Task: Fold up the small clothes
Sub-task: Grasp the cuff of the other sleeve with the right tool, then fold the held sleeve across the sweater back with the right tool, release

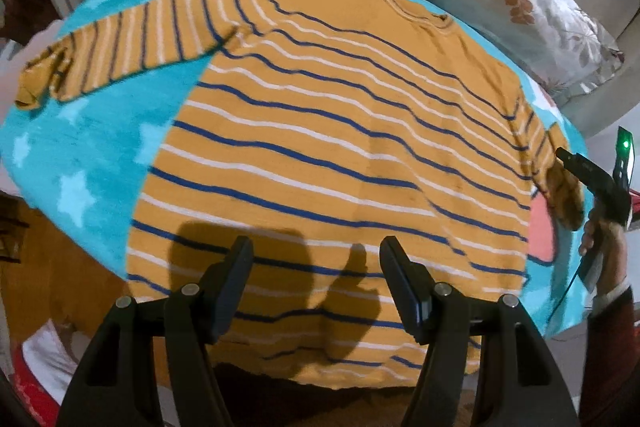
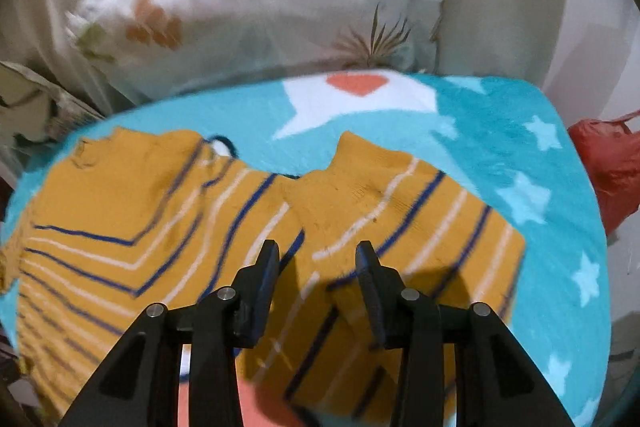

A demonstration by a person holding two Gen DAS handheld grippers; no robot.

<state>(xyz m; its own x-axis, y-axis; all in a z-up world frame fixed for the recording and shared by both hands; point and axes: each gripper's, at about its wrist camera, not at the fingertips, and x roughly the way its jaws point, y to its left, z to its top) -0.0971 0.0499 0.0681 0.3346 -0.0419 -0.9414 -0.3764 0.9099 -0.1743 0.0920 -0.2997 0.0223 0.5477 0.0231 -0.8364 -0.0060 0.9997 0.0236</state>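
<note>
Turquoise star-print blanket [image 1: 92,151] spread over the work surface, with what lies under it hidden. On it, lying flat, a mustard sweater [image 1: 320,131] with navy and white stripes, neck end toward the far edge and hem nearest the left wrist camera. Left sleeve [image 1: 120,55] stretched straight out over the blanket; right sleeve [image 2: 400,211] doubled back, cuff up near the shoulder. Sleeve-folding stage, by the look of it: one sleeve partly gathered in, the other untouched, body not yet folded. Left claw [image 1: 316,283] spread wide above the hem, nothing between its jaws, only shadows on the knit. Right claw [image 2: 316,283] parted over the folded sleeve, no cloth visibly pinched; contact with the fabric below hard to judge through blur. Next move probably calls for a clean pinch on that cuff or sleeve edge and a carry across the chest, keeping the body flat, then the same for the outstretched sleeve. Floral pillow [image 1: 532,7] beyond the blanket smeared by motion; red bag [image 2: 608,171] cut off at the edge; near hem corners masked by the claw frames.
</note>
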